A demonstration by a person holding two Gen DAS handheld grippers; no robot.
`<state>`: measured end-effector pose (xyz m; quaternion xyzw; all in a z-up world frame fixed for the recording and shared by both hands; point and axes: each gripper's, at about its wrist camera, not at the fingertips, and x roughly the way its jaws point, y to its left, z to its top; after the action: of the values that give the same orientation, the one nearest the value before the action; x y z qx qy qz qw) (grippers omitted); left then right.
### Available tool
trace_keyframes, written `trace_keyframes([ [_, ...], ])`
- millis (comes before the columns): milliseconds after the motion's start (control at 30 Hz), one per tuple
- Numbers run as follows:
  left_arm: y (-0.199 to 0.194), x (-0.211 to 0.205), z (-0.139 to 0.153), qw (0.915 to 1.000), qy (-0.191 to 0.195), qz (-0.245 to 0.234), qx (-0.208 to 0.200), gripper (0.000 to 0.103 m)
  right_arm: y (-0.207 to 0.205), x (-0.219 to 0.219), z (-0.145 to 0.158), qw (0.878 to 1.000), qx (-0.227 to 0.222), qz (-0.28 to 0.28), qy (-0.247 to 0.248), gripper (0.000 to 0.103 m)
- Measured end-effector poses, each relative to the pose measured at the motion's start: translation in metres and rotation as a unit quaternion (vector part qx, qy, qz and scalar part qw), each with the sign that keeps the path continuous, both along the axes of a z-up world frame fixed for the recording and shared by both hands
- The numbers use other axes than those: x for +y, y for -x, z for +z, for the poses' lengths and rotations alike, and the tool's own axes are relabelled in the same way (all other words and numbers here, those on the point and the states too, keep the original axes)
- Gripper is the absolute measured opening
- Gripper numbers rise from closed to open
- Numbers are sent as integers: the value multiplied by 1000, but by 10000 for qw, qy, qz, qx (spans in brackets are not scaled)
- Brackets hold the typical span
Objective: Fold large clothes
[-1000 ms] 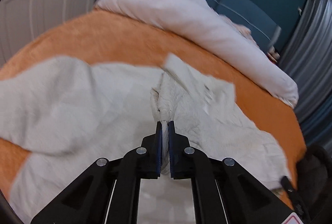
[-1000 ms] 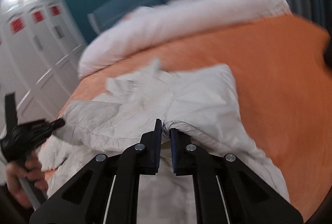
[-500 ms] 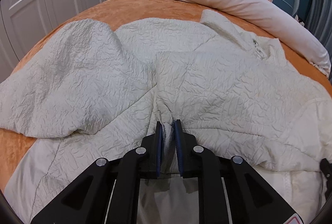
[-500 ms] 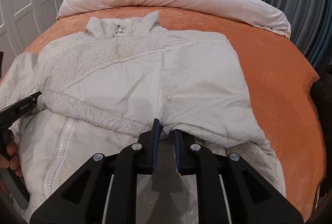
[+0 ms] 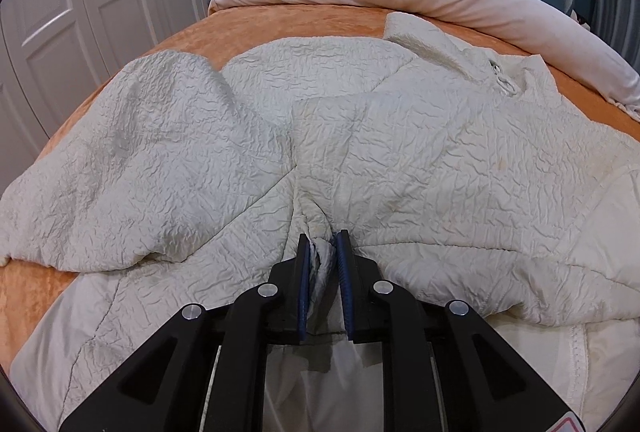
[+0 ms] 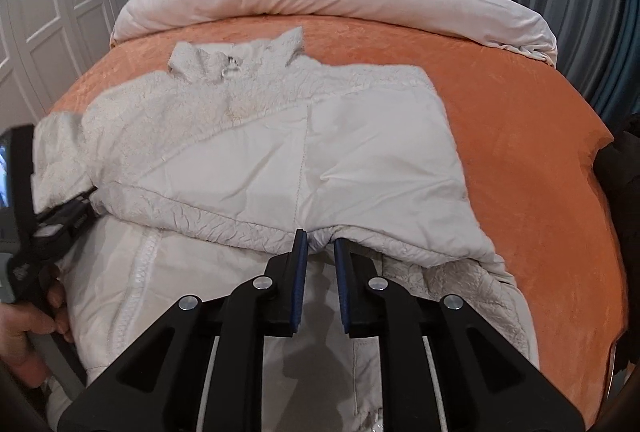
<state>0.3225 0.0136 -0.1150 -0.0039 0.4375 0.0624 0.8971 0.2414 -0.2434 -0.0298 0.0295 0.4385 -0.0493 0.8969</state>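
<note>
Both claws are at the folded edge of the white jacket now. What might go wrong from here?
1. The left claw has only a thin bunch of the white quilted jacket between its parted pads; it may slip out or snag as the claw withdraws.
2. The right claw stands open at the fold; pulling back could drag it undone.
3. One sleeve lies humped on the orange bedspread, untucked.
</note>
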Motion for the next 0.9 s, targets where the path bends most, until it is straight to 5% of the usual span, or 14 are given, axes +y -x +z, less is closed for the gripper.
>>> trace_keyframes([
  [433,1,-3,-1,9999,-104,5,-42,15,13,-45,44,9979,-536,-243,-279,14],
  [533,1,-3,-2,9999,-112,11,-50,15,-10,-61,22,9982,-336,-469,-152,14],
  [633,0,-4,-2,9999,-121,7,-46,15,-32,-72,-37,9972,349,-650,111,10],
  [700,1,-4,-2,9999,-131,-5,-61,15,-32,-76,-62,9970,382,-665,-47,9],
  [833,0,-2,-3,9999,-95,4,-85,15,-32,-65,-52,9966,386,-668,287,9],
  [900,1,-1,-3,9999,-68,6,-95,15,-25,-67,-41,9972,241,-702,76,12],
])
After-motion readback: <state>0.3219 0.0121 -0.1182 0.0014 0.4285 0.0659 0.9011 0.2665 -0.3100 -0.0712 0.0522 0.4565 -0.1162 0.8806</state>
